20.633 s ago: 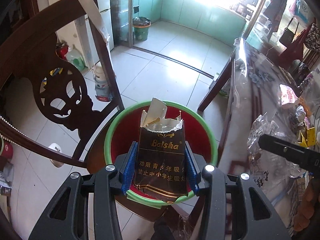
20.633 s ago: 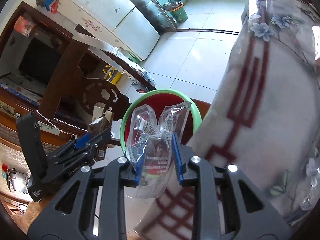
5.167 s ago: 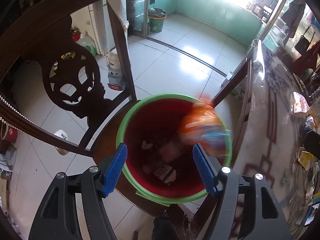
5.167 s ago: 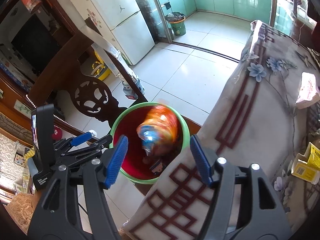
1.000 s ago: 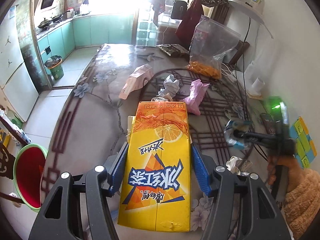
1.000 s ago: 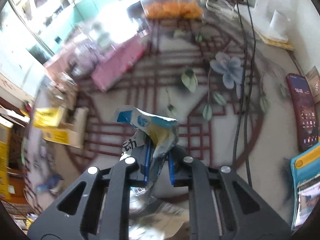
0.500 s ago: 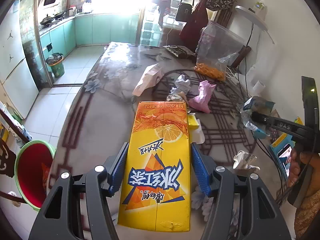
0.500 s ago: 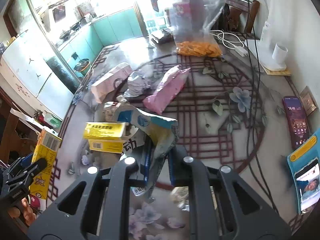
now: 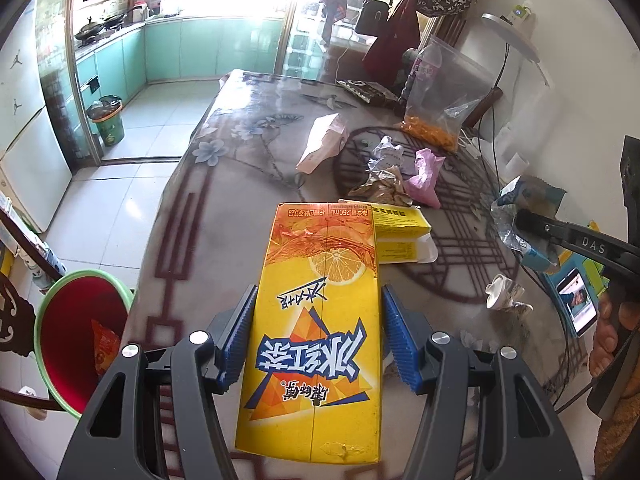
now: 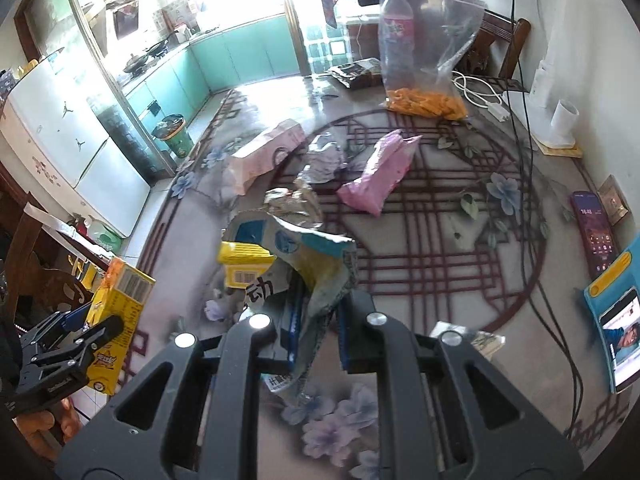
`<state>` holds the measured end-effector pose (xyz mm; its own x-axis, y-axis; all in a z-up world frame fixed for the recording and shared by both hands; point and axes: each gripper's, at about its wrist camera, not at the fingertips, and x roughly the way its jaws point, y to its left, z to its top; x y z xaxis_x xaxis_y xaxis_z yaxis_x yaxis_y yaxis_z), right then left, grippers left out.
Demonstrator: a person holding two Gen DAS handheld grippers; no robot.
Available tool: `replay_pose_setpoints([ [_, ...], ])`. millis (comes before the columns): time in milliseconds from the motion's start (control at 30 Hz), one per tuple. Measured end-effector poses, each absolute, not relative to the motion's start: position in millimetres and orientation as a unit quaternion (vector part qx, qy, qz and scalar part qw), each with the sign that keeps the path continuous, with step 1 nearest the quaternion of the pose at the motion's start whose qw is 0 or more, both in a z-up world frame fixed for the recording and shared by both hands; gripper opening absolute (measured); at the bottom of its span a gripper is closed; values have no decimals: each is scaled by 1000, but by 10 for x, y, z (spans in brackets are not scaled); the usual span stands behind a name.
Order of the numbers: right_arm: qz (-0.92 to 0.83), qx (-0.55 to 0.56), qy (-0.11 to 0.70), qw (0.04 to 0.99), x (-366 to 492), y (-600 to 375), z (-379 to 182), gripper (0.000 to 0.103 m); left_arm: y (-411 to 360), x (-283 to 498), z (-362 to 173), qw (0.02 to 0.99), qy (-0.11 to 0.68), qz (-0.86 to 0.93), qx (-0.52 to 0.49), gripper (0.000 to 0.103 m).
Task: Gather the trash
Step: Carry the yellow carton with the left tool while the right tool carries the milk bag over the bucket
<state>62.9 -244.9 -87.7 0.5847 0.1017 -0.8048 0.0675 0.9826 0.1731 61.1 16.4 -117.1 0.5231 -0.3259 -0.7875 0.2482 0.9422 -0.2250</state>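
A yellow-orange drink carton [image 9: 324, 264] stands upright between the blue pads of my left gripper [image 9: 319, 340], which is shut on it above the table's near edge. The red bin with a green rim [image 9: 39, 320] sits low at the left, off the table, with an orange packet inside. My right gripper [image 10: 320, 320] is shut on a crumpled blue-and-white wrapper [image 10: 304, 256], held above the table. From the right wrist view the left gripper [image 10: 80, 328] and its carton [image 10: 116, 308] show at the lower left. The left wrist view shows the wrapper [image 9: 528, 200] at the right.
On the patterned table lie a yellow box [image 10: 244, 264], a pink bag [image 10: 380, 176], a pink tissue pack [image 10: 264, 156], crumpled foil [image 10: 324, 160] and a zip bag of orange snacks [image 10: 424, 96]. Phones [image 10: 596, 232] and cables lie at the right. A dark wooden chair [image 9: 12, 320] stands beside the bin.
The left gripper has carried the carton toward the bin side, so the bin shows larger at the lower left. The right gripper has risen with the wrapper, and the table now looks farther off.
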Motion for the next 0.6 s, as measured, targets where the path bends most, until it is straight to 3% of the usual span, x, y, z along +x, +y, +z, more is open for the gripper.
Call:
replay_pose_setpoints([
  [600, 41, 56, 459, 886, 679, -1488, -833, 15, 973, 681, -1281, 873, 463, -144, -62, 57],
])
